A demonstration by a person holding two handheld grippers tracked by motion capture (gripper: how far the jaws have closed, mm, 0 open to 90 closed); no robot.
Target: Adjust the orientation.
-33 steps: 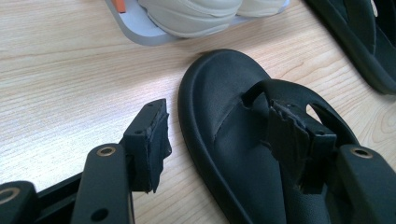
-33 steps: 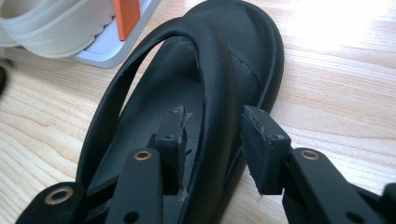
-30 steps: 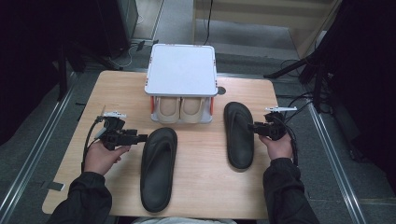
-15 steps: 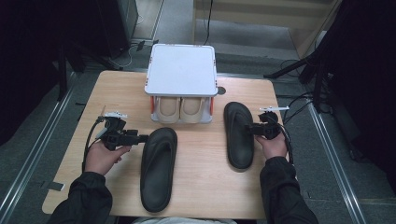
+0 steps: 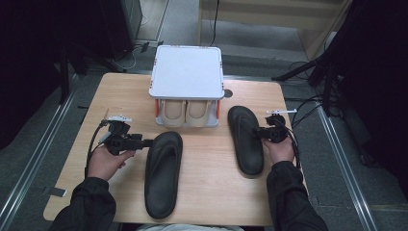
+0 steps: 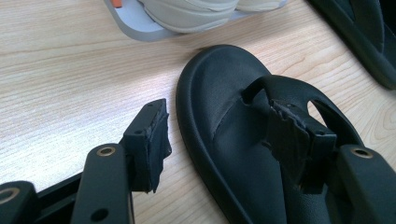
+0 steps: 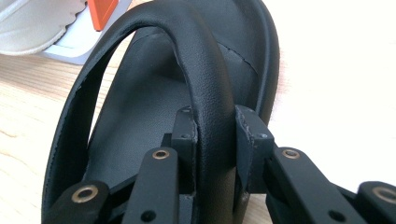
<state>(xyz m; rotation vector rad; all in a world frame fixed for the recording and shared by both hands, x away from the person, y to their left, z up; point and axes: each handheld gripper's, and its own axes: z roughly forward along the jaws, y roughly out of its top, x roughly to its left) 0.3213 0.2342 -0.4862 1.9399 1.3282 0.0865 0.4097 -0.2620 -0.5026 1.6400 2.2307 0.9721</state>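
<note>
1. Two black sandals are lying on the table (image 5: 115, 91) before the rack (image 5: 186, 72).
2. Right gripper (image 5: 267, 132), jaws just closing, is now pinching the right sandal's (image 5: 245, 139) strap (image 7: 205, 93), readying a lift.
3. Left gripper (image 5: 144, 143) is gaping open astride the left sandal's (image 5: 162, 173) edge.

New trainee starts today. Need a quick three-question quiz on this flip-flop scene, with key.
1. True or false: the right gripper has its jaws pressed on a strap of the right flip-flop.
2. What lies between the jaws of the left gripper: A) a beige shoe, B) the edge of the left flip-flop, C) a cable?
3. What sits inside the white rack at the far side of the table?

Key: 1 true; 2 B, and the jaws stand open; 3 a pair of beige shoes.
</note>
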